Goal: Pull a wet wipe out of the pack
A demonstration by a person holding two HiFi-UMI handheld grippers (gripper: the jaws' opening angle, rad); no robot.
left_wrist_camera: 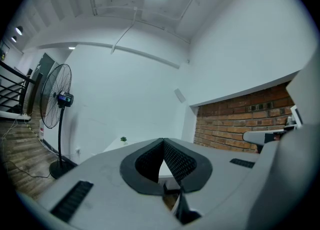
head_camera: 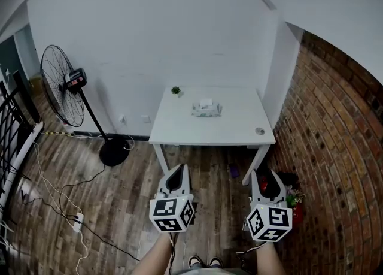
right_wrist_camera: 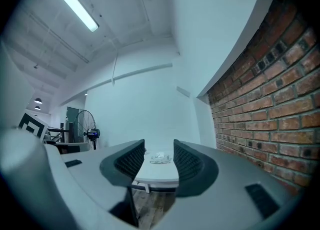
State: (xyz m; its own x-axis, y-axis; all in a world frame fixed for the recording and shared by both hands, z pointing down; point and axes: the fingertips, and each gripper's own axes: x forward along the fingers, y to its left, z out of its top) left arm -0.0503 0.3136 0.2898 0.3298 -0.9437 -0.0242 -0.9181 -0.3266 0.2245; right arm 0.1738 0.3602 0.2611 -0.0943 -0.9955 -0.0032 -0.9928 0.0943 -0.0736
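Small flat pale wet-wipe pack (head_camera: pixel 207 109), soft crinkled wrap, lies flat on white rectangular table (head_camera: pixel 179 131), in rear half, slightly right of centre. Long side runs roughly parallel to table's back edge. Whiter patch rises at top middle, seemingly wipe poking out. Print on wrap too small to read. Right gripper view shows same pack (right_wrist_camera: pixel 160 158) small, far off on tabletop

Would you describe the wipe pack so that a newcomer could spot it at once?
Find the white table between the fan and the brick wall. The wipe pack lies near its middle. It is the flat pale packet, unlike the small green plant at the back left corner and the round disc at the front right.
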